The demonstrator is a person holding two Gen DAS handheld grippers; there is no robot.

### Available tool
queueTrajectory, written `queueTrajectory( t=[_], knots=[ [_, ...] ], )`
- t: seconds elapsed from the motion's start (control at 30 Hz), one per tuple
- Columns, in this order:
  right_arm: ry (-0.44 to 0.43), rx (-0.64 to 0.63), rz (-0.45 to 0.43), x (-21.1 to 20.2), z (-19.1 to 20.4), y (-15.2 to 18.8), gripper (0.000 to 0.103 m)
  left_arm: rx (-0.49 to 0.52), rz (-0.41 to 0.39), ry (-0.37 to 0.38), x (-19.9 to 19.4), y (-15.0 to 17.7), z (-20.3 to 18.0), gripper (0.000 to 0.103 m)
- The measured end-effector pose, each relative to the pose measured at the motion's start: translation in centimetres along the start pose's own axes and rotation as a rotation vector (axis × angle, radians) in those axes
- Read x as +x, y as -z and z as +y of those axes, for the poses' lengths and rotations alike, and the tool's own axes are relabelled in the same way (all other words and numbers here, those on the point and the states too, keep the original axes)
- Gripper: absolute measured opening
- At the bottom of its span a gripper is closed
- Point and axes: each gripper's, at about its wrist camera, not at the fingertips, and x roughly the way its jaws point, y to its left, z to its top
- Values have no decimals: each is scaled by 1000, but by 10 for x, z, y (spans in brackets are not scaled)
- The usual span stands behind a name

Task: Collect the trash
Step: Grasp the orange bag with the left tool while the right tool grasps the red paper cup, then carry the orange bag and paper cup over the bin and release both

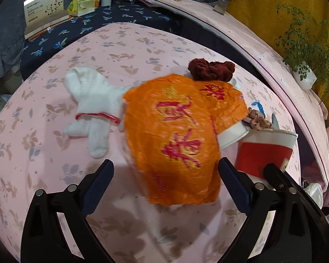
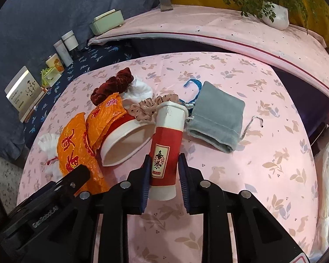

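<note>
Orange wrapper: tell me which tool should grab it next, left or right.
Left. The left tool is open with the orange wrapper lying between its fingers. The right tool is shut on the red paper cup, so it is occupied.

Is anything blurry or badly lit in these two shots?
Left wrist view: the orange wrapper is smeared by motion blur, with a soft shadow beneath it. Right wrist view: sharp, the red cup label readable. Both views bend strongly at the edges.
</note>
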Motion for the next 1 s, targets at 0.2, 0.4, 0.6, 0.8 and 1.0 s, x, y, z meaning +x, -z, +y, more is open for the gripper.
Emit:
queueTrajectory(
  t=[0.2,0.4,0.6,0.8,1.0],
  knots=[
    [-15,1,-7,-14,-7,6,20,-2,12,-4,14,2,-6,84],
    [-19,8,-18,-27,-14,11,20,25,19,5,7,10,-8,45],
    [-39,-4,-32,-46,-16,17,20,57,-14,14,-18,17,-16,24],
    [-40,-25,-72,-76,-22,20,20,88,-47,47,-52,27,-35,19],
    [-50,-22,-124,-115,-40,24,20,140,-69,85,-82,44,-67,19]
  ],
)
